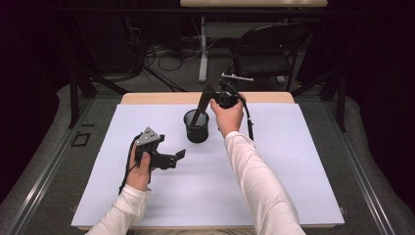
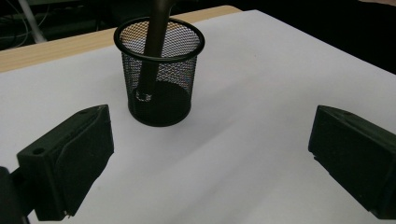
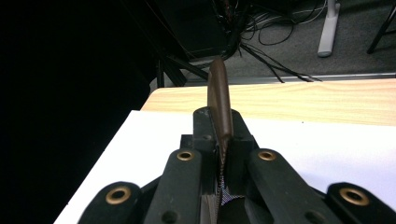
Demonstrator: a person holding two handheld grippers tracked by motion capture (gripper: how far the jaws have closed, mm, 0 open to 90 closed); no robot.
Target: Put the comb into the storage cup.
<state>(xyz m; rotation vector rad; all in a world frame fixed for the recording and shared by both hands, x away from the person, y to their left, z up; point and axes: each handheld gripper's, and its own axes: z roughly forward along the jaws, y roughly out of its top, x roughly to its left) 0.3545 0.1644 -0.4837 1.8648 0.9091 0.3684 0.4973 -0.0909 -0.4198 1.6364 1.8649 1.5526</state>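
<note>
High view, left to right: the left hand (image 1: 139, 171) holds the left gripper (image 1: 177, 155) low over the white sheet (image 1: 293, 161) that covers the table; its jaws point toward the table's middle and stand wide apart with nothing between them. In the left gripper view the two black jaw blocks sit at the lower corners of the frame, well apart, with bare sheet between them and the mesh cup (image 2: 159, 70) ahead. Just beyond that gripper, near the middle of the sheet and toward its far edge, the black mesh cup (image 1: 196, 126) stands upright. A dark brown utensil (image 1: 201, 105) leans in it, its lower end inside the cup and its upper end rising up and to the right; seen through the mesh, the utensil (image 2: 152, 56) has a small hole near its lower tip, which is close to the cup's floor. At right, the right hand (image 1: 228, 116) holds the right gripper (image 1: 214, 99) above the cup, clenched on the utensil's upper part. In the right gripper view the jaws are pressed together on the utensil (image 3: 219, 105), whose rounded end projects past them toward the wooden table edge (image 3: 327, 100).
</note>
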